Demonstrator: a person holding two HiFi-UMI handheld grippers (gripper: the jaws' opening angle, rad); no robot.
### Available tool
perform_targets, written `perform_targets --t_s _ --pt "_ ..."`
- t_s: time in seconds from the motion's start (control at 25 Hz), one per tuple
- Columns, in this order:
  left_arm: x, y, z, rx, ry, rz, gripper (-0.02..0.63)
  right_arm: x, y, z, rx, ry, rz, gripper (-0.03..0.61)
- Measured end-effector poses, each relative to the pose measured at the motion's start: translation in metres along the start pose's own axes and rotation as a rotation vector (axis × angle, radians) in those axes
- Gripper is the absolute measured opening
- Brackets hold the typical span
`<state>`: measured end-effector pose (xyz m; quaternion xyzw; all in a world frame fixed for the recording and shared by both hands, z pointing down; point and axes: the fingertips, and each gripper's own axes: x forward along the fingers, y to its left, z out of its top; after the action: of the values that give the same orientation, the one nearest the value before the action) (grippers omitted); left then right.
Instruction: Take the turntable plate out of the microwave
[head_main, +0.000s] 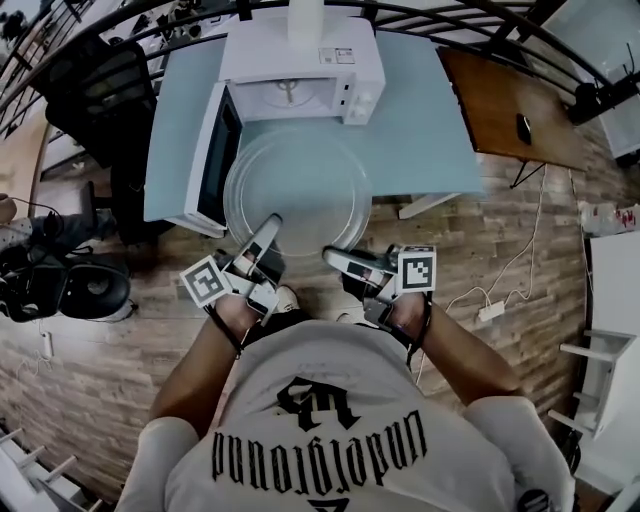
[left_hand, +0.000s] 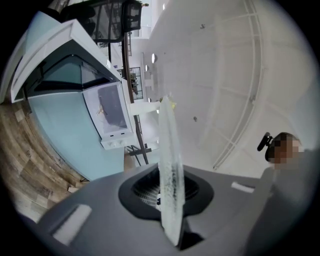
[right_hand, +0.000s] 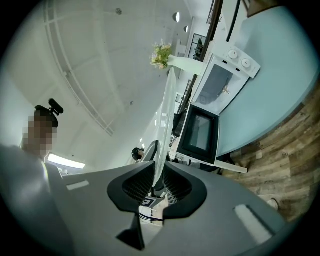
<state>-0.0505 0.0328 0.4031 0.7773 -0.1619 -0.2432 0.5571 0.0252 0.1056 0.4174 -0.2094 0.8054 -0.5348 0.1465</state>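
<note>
Left hand-held gripper (head_main: 268, 225) and right hand-held gripper (head_main: 332, 256), nearly level, each clamp the turntable plate (head_main: 298, 180) rim.

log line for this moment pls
left gripper: shut on round clear glass turntable plate | right gripper: shut on plate | plate: outside white microwave | microwave door: open

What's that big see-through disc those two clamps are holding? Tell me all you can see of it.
The plate is a round, clear glass disc, seemingly whole. It lies about level, out of the microwave, in front of its open door and over the table's near edge. The left gripper and right gripper each clamp its near rim.
</note>
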Motion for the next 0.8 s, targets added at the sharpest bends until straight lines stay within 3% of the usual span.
perform_targets --t_s 0.8 --pt "-0.013 -0.039 -0.174 0.005 -0.116 0.042 0.078 -0.153 0.027 -0.079 0.026 0.097 0.069 0.055"
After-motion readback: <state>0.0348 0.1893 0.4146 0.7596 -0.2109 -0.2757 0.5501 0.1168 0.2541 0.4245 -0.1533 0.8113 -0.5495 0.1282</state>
